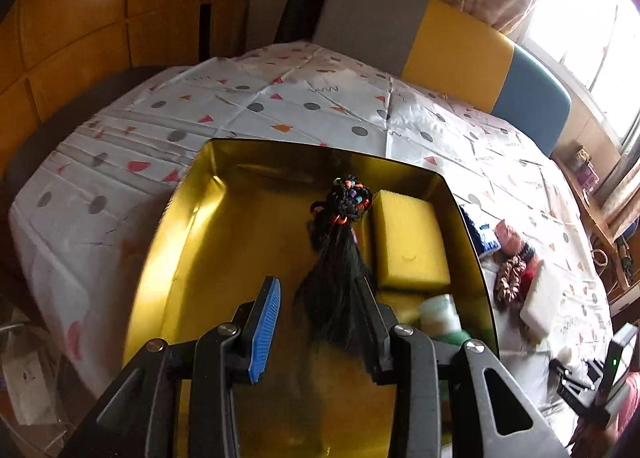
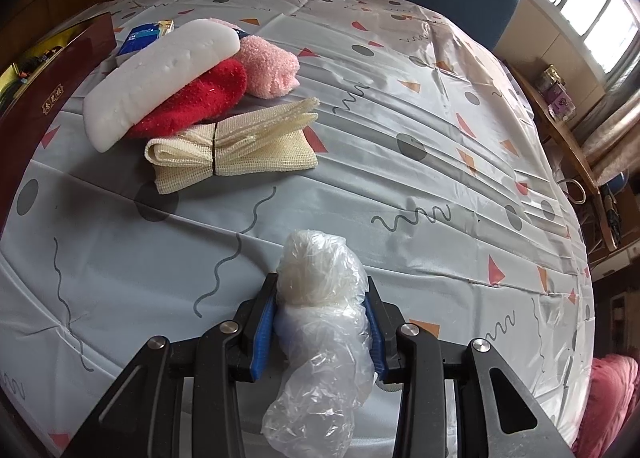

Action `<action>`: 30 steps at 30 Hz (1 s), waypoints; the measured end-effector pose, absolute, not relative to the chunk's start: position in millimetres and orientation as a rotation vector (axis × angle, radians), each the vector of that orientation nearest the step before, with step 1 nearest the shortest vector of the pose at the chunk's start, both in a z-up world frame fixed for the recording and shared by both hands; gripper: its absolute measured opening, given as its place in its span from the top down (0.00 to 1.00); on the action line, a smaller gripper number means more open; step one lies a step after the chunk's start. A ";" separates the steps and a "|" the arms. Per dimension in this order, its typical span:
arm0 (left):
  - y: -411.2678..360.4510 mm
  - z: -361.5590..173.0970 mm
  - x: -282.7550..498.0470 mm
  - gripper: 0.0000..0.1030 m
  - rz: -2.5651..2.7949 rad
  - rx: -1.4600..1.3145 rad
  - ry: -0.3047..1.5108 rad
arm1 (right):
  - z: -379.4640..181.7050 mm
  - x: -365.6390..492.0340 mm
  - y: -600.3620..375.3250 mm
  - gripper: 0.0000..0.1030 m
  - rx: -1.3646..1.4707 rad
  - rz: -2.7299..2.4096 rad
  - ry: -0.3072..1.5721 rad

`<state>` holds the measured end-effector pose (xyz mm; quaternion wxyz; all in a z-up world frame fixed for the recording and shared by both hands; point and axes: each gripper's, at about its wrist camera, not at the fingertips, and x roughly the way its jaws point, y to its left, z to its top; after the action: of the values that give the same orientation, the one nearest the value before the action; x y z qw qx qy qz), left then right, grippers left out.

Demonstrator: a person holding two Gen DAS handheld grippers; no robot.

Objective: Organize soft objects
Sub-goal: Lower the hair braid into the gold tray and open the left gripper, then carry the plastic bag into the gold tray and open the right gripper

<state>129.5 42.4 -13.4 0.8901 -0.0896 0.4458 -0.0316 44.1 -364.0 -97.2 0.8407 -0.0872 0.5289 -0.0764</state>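
**A:** What's happening on your left?

**B:** My left gripper [image 1: 316,322] hangs over the gold tin [image 1: 208,242], mid-frame. Its jaws stand parted, not pressing anything. The black hair tassel [image 1: 340,258] with coloured beads lies in the tin, its loose end brushing my right-hand finger. A yellow sponge [image 1: 408,242] sits just right of it.

**A:** And the right?

**B:** My right gripper [image 2: 320,322] is clamped on a white bundle wrapped in clear plastic [image 2: 320,298], lower centre, over the patterned tablecloth [image 2: 400,106].

**A:** What's left outside?

**B:** Upper left of the right view: a white foam pad [image 2: 160,70] resting on a red fuzzy sock [image 2: 200,98], a pink fuzzy sock [image 2: 272,66] beside it, and a cream mesh mat [image 2: 232,146] just below.
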 end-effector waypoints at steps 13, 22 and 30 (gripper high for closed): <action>52.6 7.9 77.4 0.65 -0.028 -0.110 0.827 | -97.3 45.4 -369.0 0.63 -0.127 -0.177 1.123; 59.7 18.1 49.3 0.65 -0.032 -0.109 0.795 | -79.6 45.3 -364.3 0.65 -0.071 -0.216 1.099; 65.7 18.9 37.9 0.65 -0.028 -0.124 0.785 | -3.1 46.2 -301.7 0.65 -0.044 -0.052 0.904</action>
<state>37.9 65.7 18.9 0.9220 -0.0604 0.3823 -0.0134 46.2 -301.7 -3.1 0.8990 -0.0212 0.4367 -0.0249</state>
